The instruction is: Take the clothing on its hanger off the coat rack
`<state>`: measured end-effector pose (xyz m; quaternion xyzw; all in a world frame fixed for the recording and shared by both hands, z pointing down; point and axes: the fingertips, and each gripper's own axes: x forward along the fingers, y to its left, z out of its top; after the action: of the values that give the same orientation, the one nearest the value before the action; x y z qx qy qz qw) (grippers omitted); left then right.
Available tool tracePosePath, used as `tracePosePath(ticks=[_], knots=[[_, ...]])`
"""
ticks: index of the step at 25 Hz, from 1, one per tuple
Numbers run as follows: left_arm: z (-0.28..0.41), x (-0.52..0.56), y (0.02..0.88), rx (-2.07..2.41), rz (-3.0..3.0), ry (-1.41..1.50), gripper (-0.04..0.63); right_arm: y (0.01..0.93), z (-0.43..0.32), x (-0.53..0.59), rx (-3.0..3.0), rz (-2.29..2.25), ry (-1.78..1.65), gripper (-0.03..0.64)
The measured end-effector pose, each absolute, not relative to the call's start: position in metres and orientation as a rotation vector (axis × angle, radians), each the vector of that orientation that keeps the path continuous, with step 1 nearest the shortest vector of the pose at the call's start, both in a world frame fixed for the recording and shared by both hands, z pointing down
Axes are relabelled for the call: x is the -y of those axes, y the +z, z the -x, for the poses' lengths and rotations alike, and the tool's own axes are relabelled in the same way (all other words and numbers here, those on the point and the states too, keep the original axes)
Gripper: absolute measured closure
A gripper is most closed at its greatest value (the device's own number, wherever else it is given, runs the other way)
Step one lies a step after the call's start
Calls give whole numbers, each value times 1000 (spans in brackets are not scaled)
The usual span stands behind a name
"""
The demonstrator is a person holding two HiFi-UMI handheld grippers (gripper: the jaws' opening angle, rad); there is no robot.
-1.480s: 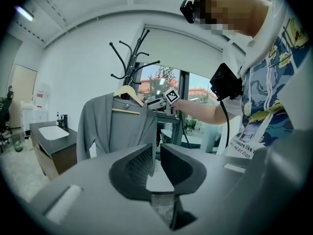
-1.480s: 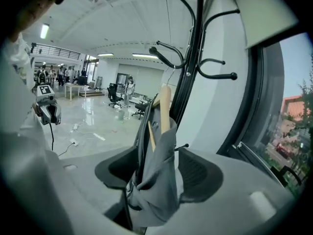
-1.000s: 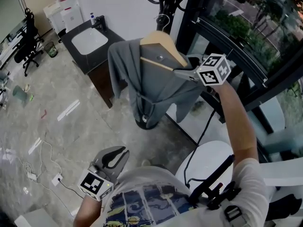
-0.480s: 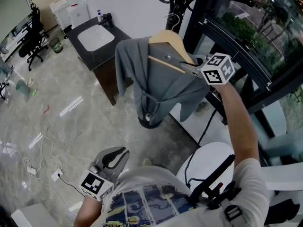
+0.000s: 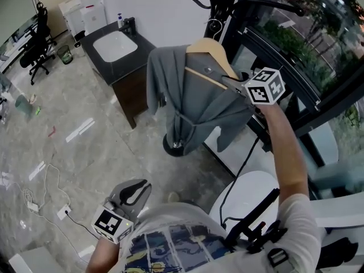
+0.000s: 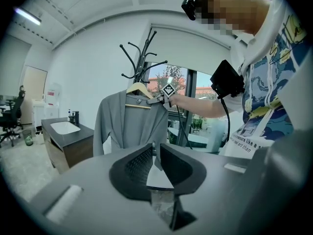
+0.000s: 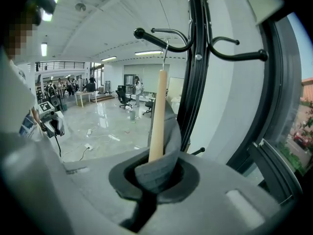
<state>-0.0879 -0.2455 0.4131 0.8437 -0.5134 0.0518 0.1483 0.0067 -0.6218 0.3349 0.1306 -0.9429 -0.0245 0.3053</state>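
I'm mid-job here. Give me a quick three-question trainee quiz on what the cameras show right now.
1. True or false: the hanger is already off the coat rack.
2. What is the right tool clamped on? A) the hanger's end, wrapped in the grey garment; B) a rack arm; C) nothing.
3. Fill in: the left tool, low by the person's waist, holds ____.
Key: 1 false; 2 A; 3 nothing.
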Motion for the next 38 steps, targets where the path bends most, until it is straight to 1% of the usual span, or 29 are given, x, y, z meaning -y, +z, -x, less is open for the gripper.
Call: tracePosePath(ticks=[7,17,38], knots=[[97,225,412,1447,-2451,132,541,307,-16,603,2508,-400,-75,612],[108,183,411,1407,-2486,110,541,285,-26,543,2517,-450,-97,612],[142,57,422,1286,-2563,98,541,288,2,323,2531,-388,-149,612]])
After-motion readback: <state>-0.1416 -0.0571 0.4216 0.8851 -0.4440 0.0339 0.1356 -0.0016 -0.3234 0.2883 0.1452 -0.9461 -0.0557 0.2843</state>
